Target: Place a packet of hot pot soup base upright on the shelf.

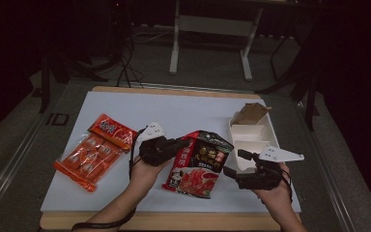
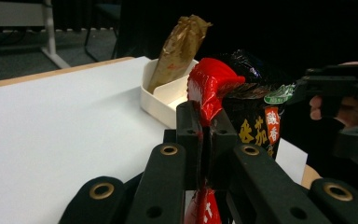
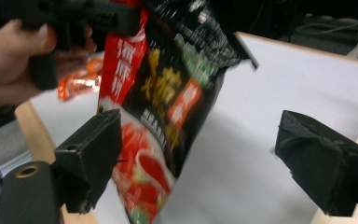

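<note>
One glossy crinkled foil pouch [image 1: 199, 163]

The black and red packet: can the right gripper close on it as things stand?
Probably yes. The right gripper stands open beside the black and red packet, which hangs from the shut left gripper; nothing lies between.

Blur: we find the sauce packet [image 3: 168, 107] smeared in the right gripper view, its print unreadable | Cut off: its top and bottom run past that frame's edges | Hidden: the left gripper [image 2: 205, 140] covers the packet's pinched edge | Too small: we cannot read the orange snack packs [image 1: 94, 150]
</note>
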{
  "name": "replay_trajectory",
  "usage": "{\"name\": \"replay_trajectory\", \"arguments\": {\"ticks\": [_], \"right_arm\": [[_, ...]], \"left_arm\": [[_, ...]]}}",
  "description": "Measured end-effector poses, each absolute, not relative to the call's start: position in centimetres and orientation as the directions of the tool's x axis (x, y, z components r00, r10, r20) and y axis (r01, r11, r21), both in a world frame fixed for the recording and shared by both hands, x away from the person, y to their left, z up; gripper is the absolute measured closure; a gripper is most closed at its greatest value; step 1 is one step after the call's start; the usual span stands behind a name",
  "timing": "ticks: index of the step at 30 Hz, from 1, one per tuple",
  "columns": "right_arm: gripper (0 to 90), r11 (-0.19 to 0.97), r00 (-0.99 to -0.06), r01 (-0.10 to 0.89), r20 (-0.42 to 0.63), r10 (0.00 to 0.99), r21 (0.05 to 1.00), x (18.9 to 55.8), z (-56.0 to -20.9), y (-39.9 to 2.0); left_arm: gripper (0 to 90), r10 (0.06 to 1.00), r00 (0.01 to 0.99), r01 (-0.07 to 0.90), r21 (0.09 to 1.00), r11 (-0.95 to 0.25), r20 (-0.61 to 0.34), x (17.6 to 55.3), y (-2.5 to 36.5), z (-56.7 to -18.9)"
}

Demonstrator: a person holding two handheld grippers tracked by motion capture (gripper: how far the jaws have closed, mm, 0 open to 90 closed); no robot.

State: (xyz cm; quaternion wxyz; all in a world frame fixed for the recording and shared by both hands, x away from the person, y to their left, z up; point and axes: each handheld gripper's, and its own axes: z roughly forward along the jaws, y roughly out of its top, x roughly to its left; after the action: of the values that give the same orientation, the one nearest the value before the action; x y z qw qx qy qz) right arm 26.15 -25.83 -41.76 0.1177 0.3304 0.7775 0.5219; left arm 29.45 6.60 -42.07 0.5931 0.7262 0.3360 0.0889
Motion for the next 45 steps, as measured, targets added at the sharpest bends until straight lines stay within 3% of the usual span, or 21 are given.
{"name": "replay_trajectory", "arguments": {"ticks": [7,14,19,21,34,38,41,45], "right_arm": [[35.6,0.202,-0.750,0.386,0.178,0.636,0.900,26.5,-41.2,-25.5],[45.2,0.191,-0.759,0.384,0.191,0.623,0.903,26.8,-40.5,-25.2],[67.3,0.220,-0.779,0.354,0.157,0.606,0.909,27.0,-39.1,-25.2],[70.3,0.228,-0.796,0.356,0.166,0.582,0.906,27.3,-38.8,-25.4],[76.9,0.257,-0.831,0.288,0.107,0.545,0.923,27.6,-37.4,-25.0],[77.1,0.274,-0.835,0.271,0.083,0.544,0.923,27.7,-37.1,-24.9],[77.0,0.288,-0.838,0.248,0.055,0.543,0.925,27.8,-36.8,-24.8],[77.0,0.294,-0.833,0.233,0.034,0.552,0.927,28.0,-36.2,-25.2]], "left_arm": [[87.1,0.576,0.772,0.366,0.929,-0.054,-0.271,29.2,5.9,-41.8],[87.0,0.540,0.796,0.352,0.935,-0.041,-0.276,28.9,5.3,-41.4],[87.0,0.530,0.804,0.335,0.942,-0.028,-0.270,28.6,4.9,-41.2],[87.0,0.525,0.805,0.336,0.942,-0.022,-0.275,28.8,4.9,-41.1],[83.6,0.498,0.812,0.350,0.937,0.006,-0.306,29.2,5.9,-40.9],[76.9,0.500,0.814,0.343,0.939,-0.006,-0.294,29.4,6.0,-40.9],[62.9,0.498,0.816,0.333,0.943,0.011,-0.294,29.5,6.4,-40.8],[53.3,0.499,0.813,0.336,0.942,0.018,-0.300,29.4,7.0,-40.5]]}}
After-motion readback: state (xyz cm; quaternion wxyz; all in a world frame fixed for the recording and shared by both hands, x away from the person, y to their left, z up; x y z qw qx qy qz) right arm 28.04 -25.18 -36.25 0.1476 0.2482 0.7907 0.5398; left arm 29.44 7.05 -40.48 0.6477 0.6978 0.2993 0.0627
